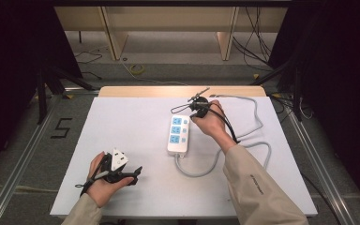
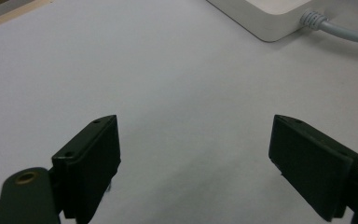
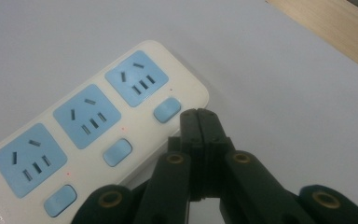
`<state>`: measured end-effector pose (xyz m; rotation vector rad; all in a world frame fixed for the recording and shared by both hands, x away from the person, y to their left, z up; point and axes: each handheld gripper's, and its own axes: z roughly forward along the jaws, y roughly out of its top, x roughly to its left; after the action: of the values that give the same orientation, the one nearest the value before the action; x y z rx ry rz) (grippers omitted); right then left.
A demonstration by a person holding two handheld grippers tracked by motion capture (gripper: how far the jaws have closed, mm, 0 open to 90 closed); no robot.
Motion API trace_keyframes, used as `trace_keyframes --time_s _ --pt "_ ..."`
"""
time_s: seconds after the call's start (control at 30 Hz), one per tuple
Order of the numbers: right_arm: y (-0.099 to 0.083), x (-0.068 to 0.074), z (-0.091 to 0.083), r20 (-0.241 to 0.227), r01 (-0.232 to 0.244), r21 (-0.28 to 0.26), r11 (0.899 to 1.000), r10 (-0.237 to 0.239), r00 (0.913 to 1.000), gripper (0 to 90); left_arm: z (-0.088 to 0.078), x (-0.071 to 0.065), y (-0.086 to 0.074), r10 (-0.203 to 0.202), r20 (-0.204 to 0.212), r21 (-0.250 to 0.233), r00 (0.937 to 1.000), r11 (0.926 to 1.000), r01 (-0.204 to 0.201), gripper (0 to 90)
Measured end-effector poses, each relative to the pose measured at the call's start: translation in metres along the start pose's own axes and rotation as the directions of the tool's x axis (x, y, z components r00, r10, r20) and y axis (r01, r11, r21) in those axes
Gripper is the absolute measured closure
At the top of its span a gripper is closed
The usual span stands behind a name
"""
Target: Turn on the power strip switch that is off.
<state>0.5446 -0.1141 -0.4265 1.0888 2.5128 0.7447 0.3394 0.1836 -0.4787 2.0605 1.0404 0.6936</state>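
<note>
A white power strip (image 1: 178,134) with three blue sockets lies mid-table, its far end away from me. Each socket has a blue switch beside it. My right gripper (image 1: 191,116) is shut with nothing between its jaws. In the right gripper view its tips (image 3: 198,114) sit right beside the far switch (image 3: 167,109), over the strip's (image 3: 98,126) edge; whether they touch it I cannot tell. My left gripper (image 1: 134,174) rests near the front left, pointing right. Its jaws stand wide open in the left gripper view (image 2: 193,154) over bare table, with the strip's corner (image 2: 265,18) far ahead.
The strip's grey cable (image 1: 258,140) loops across the right half of the white table (image 1: 136,117) and shows in the left gripper view (image 2: 345,33). A wooden edge (image 1: 183,90) runs along the table's far side. Black stands and floor cables surround it.
</note>
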Motion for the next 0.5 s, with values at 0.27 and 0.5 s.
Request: trace_keyframes --time_s 0.27,0.5 --pt "0.0022 -0.0002 0.0028 0.001 -0.004 0.001 1.000 0.004 1.0000 90.0 -0.0003 0.0007 -0.0002 0.001 -0.002 0.001 1.0000 1.0000 -0.001 16.0" --pt "0.0034 0.0002 0.0044 0.000 -0.002 0.000 1.000 0.002 1.0000 90.0 -0.0001 0.0006 -0.0002 0.002 0.000 0.002 1.0000 1.0000 -0.002 16.0"
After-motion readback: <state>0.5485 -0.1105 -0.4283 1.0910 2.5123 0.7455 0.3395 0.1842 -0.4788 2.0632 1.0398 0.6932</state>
